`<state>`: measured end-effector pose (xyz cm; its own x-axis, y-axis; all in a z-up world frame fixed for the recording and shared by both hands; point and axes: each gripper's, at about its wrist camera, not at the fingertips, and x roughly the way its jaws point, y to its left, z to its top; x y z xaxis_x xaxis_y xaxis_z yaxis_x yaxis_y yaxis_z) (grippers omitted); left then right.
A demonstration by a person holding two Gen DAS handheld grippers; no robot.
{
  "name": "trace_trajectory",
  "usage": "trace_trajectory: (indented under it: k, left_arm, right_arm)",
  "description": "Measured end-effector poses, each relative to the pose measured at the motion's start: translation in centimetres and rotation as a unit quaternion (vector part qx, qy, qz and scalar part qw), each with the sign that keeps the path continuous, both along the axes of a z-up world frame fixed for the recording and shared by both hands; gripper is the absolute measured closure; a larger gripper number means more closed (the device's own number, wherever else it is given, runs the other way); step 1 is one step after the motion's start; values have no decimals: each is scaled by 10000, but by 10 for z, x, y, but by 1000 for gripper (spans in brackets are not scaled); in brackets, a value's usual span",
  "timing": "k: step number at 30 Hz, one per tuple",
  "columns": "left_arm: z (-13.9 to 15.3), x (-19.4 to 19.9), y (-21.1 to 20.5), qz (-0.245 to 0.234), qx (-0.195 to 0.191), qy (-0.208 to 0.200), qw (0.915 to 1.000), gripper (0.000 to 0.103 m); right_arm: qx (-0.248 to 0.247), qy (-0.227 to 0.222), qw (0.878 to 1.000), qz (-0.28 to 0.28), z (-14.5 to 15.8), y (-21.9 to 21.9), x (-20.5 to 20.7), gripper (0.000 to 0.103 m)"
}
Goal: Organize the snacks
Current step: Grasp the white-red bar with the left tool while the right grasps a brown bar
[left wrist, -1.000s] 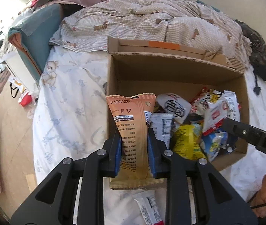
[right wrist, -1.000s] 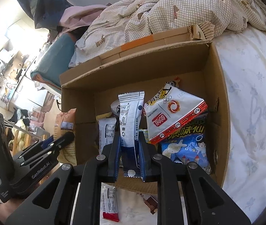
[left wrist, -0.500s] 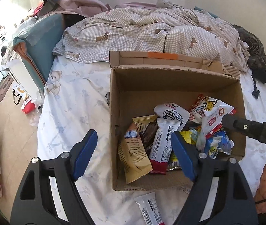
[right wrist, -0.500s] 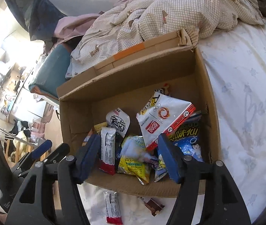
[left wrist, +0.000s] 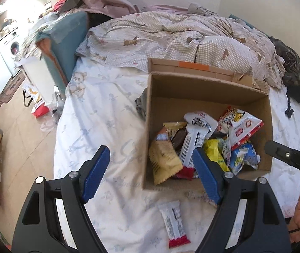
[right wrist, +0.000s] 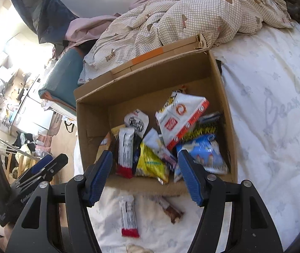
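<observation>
An open cardboard box [left wrist: 204,97] [right wrist: 150,78] sits on the bed and holds several snack packets, among them a tan packet [left wrist: 164,160], a white-and-red bar [left wrist: 190,147] [right wrist: 125,151], a yellow packet [right wrist: 152,164] and a white triangular bag [right wrist: 181,118]. My left gripper [left wrist: 151,176] is open and empty, above the box's near left corner. My right gripper [right wrist: 145,177] is open and empty, above the box's near edge. On the sheet in front of the box lie a white-and-red bar [left wrist: 174,223] [right wrist: 128,215] and a brown bar [right wrist: 167,208].
A checked quilt [left wrist: 171,35] is bunched behind the box. A teal cushion [left wrist: 63,42] stands at the bed's left edge, with floor clutter beyond. A dark garment [left wrist: 291,71] lies at the far right. The white floral sheet [right wrist: 276,126] spreads right of the box.
Both grippers opened and let go of their packets, which now lie in the box. Both grippers have pulled back and up from the box.
</observation>
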<state>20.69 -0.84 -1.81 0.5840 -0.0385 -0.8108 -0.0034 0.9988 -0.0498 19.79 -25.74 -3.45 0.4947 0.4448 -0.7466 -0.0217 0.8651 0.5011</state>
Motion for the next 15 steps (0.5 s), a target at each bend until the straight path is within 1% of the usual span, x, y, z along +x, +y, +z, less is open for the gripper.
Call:
trace_trajectory:
  k: [3, 7, 11, 15]
  left_arm:
    - [-2, -15, 7, 112, -61, 122, 9998, 25]
    - [-13, -36, 16, 289, -58, 368, 9989, 25]
    - [-35, -54, 25, 492, -232, 792, 9954, 25]
    - [-66, -63, 18, 489, -335, 1345, 9891, 25]
  right_arm:
    - [-80, -20, 9999, 58, 3, 0, -16, 35]
    - [-47, 166, 9998, 18, -3, -5, -38, 35]
    - [-92, 424, 9991, 5, -14, -9, -57, 35]
    - [-142, 842, 9964, 11, -34, -11, -67, 35]
